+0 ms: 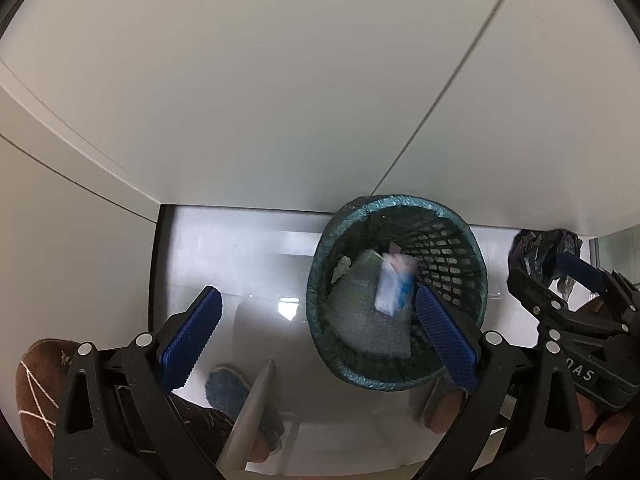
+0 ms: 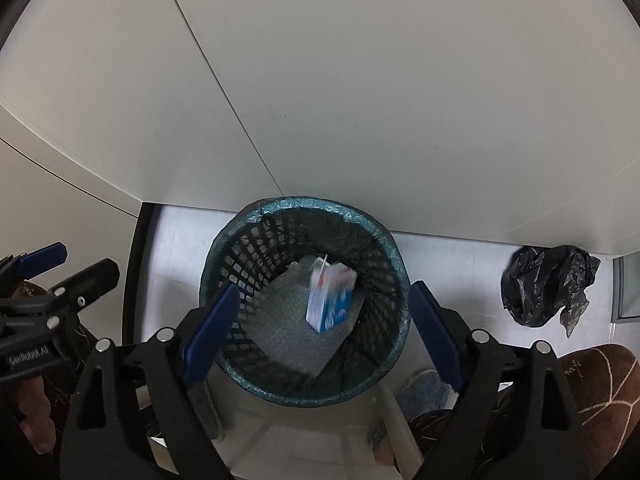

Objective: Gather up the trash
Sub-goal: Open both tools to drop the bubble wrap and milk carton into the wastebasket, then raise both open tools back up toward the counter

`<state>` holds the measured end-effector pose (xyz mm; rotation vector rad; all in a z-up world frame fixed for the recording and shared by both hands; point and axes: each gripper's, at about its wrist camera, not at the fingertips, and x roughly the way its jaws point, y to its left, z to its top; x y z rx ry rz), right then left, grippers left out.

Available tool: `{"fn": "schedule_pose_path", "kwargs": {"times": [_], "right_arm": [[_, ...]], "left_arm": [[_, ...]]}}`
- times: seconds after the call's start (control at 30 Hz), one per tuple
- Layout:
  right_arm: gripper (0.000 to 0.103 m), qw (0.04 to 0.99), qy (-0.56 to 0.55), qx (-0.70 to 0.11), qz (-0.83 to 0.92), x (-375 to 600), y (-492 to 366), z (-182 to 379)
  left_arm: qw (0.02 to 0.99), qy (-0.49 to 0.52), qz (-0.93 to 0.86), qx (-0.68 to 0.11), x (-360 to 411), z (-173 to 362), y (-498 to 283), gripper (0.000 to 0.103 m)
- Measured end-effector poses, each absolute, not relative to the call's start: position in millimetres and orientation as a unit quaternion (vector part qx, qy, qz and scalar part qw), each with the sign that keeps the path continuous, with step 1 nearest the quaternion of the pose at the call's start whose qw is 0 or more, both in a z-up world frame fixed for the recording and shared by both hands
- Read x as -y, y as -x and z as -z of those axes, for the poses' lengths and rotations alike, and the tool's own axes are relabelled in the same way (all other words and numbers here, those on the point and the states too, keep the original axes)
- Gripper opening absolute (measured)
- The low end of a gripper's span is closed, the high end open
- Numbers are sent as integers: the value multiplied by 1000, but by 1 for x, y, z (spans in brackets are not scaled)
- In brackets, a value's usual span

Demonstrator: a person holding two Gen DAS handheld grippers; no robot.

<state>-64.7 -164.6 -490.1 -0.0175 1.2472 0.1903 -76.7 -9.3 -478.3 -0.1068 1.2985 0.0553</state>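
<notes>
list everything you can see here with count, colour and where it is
bin: one, black mesh with teal liner, on the floor against the cabinet
carton: one, white and blue, blurred, inside the bin
bubble wrap: one sheet, clear, in the bin's bottom
crumpled bag: one, black, on the floor right of the bin
cabinet: white, behind the bin
slippers: brown, at the lower edges
left hand-held gripper: black, blue pads, open, empty
right hand-held gripper: same, open over the bin

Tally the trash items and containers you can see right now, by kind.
Bins: 1
Cartons in the bin: 1
Bubble-wrap sheets in the bin: 1
Black bags on the floor: 1
Total: 4
A crumpled scrap by the bin wall is too blurred to count.
</notes>
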Motion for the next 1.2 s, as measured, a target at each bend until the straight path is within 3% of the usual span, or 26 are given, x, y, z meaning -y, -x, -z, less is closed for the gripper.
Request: {"fn": "schedule_pose_path", "kwargs": {"times": [0.17,0.73,1.2], "right_arm": [[95,819,17,-568,-84,172,75,467],[95,874,25,-477,-84,194,103,345],[95,920,16,-376,-107,219,118,213]], "left_arm": [[801,60,-19,-595,7,464,79,96],[846,56,-3,-530,12,349,106,96],[890,56,7,-453,23,230,119,96]]}}
